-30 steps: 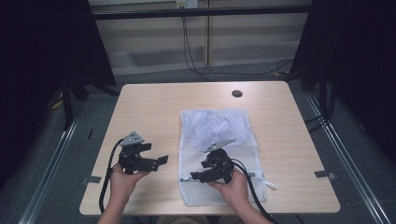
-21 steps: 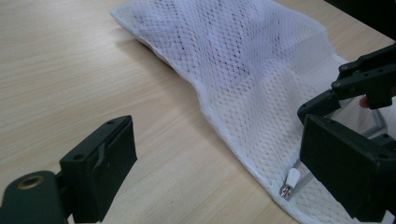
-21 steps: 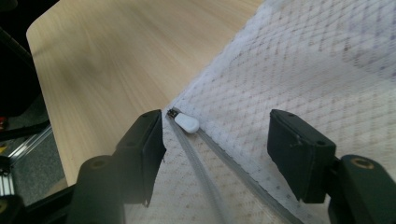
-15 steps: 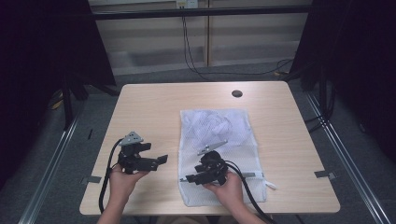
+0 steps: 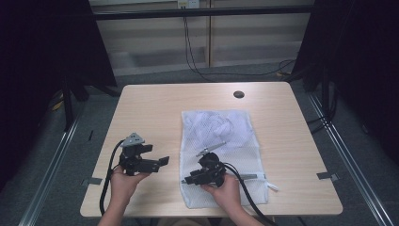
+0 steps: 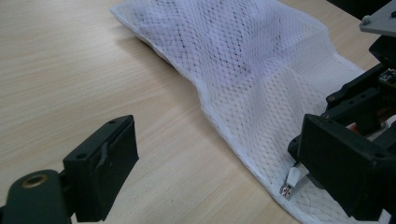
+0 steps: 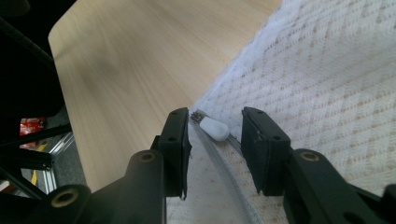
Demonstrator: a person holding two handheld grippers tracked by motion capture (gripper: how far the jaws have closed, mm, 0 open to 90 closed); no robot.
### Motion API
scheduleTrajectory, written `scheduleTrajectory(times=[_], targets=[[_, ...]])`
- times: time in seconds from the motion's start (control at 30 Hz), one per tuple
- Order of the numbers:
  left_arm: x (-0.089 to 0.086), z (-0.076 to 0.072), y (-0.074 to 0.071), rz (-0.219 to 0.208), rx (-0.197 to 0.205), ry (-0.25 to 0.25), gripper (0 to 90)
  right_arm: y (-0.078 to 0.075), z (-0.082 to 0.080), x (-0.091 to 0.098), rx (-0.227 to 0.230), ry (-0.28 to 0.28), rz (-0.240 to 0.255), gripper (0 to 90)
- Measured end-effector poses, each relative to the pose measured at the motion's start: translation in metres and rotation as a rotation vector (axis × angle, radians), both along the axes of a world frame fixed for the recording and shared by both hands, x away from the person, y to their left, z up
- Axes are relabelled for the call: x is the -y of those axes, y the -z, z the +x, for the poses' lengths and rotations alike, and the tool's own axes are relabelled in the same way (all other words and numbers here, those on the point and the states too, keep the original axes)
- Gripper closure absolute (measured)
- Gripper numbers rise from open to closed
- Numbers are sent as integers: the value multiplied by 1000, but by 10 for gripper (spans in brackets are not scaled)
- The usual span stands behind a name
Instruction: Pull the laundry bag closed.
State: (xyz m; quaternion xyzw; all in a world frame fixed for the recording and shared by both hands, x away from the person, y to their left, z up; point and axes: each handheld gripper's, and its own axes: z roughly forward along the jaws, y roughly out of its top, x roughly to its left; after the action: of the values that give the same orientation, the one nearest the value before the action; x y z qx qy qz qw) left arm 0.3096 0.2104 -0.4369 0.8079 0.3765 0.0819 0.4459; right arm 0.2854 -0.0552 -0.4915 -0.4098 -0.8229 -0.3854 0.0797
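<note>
A white mesh laundry bag (image 5: 230, 141) lies flat on the wooden table (image 5: 155, 113), with pale cloth bunched inside its far end. Its zipper runs along the near edge. The small white zipper pull (image 7: 214, 128) sits near the bag's near-left corner, between the jaws of my right gripper (image 7: 217, 123), which stand a little apart and do not touch it. In the high view the right gripper (image 5: 188, 180) rests over that corner and points left. My left gripper (image 5: 162, 162) hovers over bare wood left of the bag, open wide (image 6: 217, 158), and faces the zipper pull (image 6: 292, 179).
A round cable hole (image 5: 238, 94) sits near the table's far edge. A white tag (image 5: 273, 187) sticks out at the bag's near-right corner. Cables trail from both grippers off the near edge. Black curtains flank the table.
My right gripper has slid left along the bag's near edge toward the zipper pull. The left gripper has stayed where it was.
</note>
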Motion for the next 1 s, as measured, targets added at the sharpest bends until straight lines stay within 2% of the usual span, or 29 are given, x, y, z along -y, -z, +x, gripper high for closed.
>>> scheduleTrajectory(times=[0.03, 0.07, 0.3, 0.33, 0.43, 0.53, 0.7, 0.8, 1.0], targets=[[0, 0, 0, 0, 0, 0, 118, 0, 0, 0, 0, 0, 0, 618], [0, 0, 0, 1, 1, 0, 120, 1, 0, -1, -22, 6, -5, 618], [0, 0, 0, -6, -1, -2, 123, 4, 1, -6, -39, -5, 17, 636], [0, 0, 0, -8, 0, -2, 123, 4, 1, -7, -32, -9, 23, 642], [-1, 0, -1, -2, 2, -5, 125, 2, 1, -8, -50, -11, 40, 691], [-2, 0, 0, -5, 1, -3, 128, 3, 2, -8, -39, -18, 39, 707], [-1, 0, 0, -6, 0, -7, 130, 2, 2, -10, -63, -8, 44, 745], [-1, 0, 0, -6, -1, -5, 131, 2, 3, -11, -61, -4, 51, 745], [-2, 0, 0, -7, -2, -3, 133, 3, 4, -16, -62, -6, 34, 752]])
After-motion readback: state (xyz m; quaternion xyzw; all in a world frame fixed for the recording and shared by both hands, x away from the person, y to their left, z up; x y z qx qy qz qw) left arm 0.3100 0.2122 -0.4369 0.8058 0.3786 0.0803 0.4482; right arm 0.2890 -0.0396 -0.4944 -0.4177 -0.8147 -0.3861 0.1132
